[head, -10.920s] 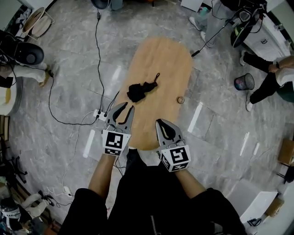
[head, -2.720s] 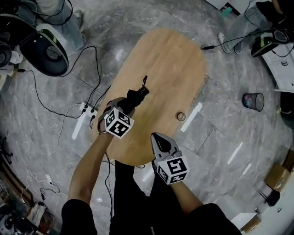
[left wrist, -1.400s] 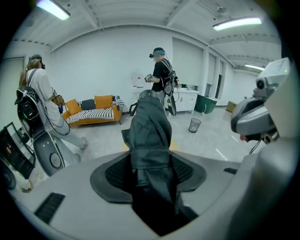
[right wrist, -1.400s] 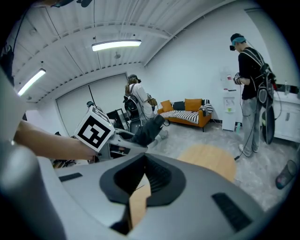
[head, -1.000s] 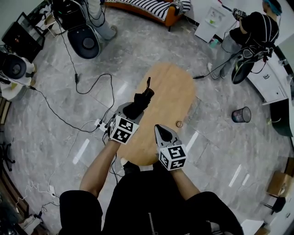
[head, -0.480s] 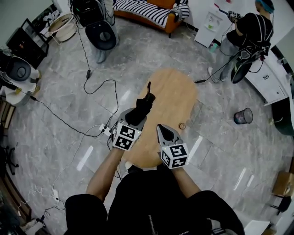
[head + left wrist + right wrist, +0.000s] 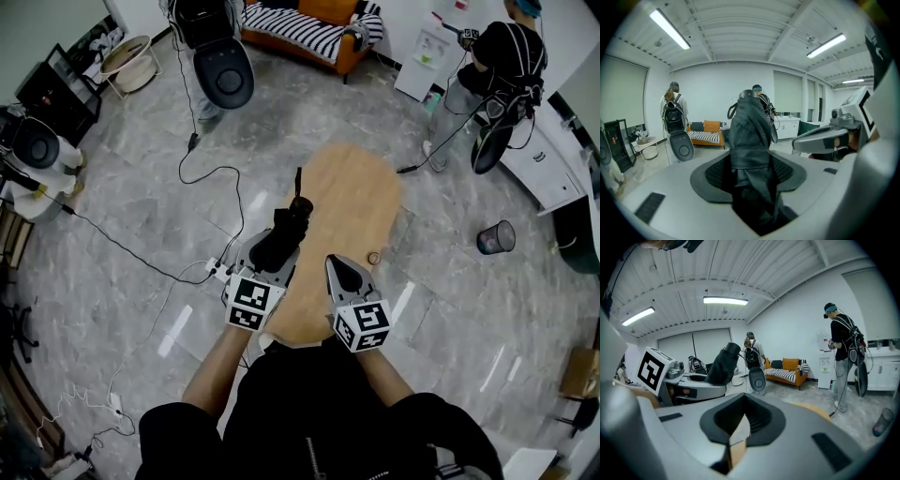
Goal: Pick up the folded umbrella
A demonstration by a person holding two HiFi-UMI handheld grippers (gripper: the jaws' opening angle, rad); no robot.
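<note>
Above the near left part of the table (image 7: 352,178), the umbrella (image 7: 291,220) is pinched in the left hand-held gripper (image 7: 270,255). The two pads press on the folded black fabric about its middle. It appears clear of the wood: the left gripper view shows it slanting up and away against the room's far wall, with no table under it. Gripping at the middle probably keeps the bundle balanced, so neither end droops, and the closure band round the fabric sits right at the pads, which likely keeps the folds from spreading. The right hand-held gripper (image 7: 336,265) hangs just to the right, over the near end of the table. Its jaws are pressed together on nothing, with only a thin slit of wood showing between them. It looks to be kept out of the way, since one gripper seems enough for this light load.

The umbrella's near end sinks into the dark throat between the left jaws and cannot be followed. In the head view it is black on dark pads, so its outline is hard to read. A thin strap (image 7: 298,178) sticks out at its far end. A small ring (image 7: 373,258) on the table to the right is too small to identify.
</note>
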